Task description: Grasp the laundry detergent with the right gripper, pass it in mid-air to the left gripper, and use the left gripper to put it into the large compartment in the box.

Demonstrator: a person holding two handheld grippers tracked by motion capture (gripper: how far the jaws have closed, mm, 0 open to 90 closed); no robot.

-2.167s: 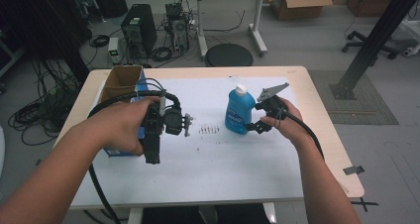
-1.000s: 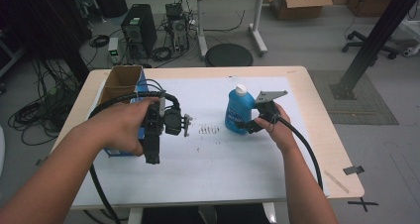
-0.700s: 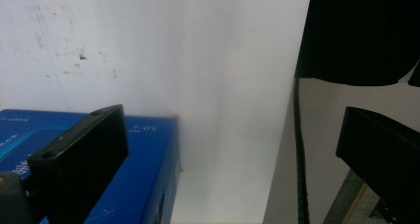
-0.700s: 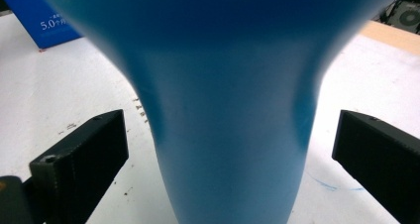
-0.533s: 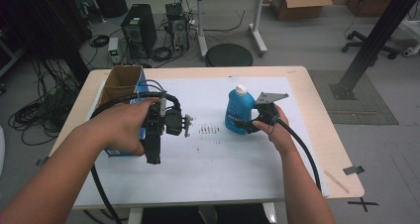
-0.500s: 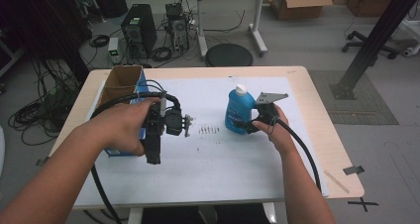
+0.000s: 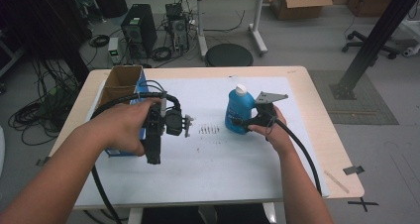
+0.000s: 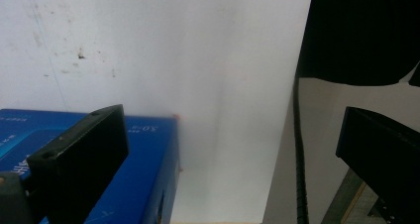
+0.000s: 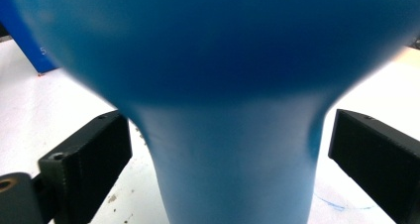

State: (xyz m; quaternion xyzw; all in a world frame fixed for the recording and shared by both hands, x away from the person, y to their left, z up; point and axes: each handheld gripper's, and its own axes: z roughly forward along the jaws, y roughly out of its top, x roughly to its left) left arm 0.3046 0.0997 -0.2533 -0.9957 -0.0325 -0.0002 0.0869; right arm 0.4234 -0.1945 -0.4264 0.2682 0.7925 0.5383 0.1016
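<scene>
Right gripper (image 7: 236, 121) is at the blue bottle (image 7: 239, 112), jaws spread wide either side of it. In the right gripper view the bottle (image 9: 233, 135) sits dead centre between the two black jaws, narrow waist at jaw height, with a visible gap on both sides, so no clamp yet. Bottle stands upright on the white sheet (image 7: 218, 159), right of centre, white cap (image 7: 240, 89) on top; long axis vertical, straight across the line the jaws close along. My read: it only needs to close, no re-aim.

Left gripper (image 7: 187, 126) is well apart from the bottle, held above the sheet near the blue box (image 7: 121, 147) at the table's left side. Its jaws are parted with nothing between them; in the left gripper view the blue box (image 8: 138, 174) lies behind the left jaw, not gripped. Right hand is clearly the nearer one.

Writing: white print on the box top, too small and blurred to read reliably. No legible label on the bottle. A small row of dark marks (image 7: 208, 130) sits on the sheet between the grippers.
</scene>
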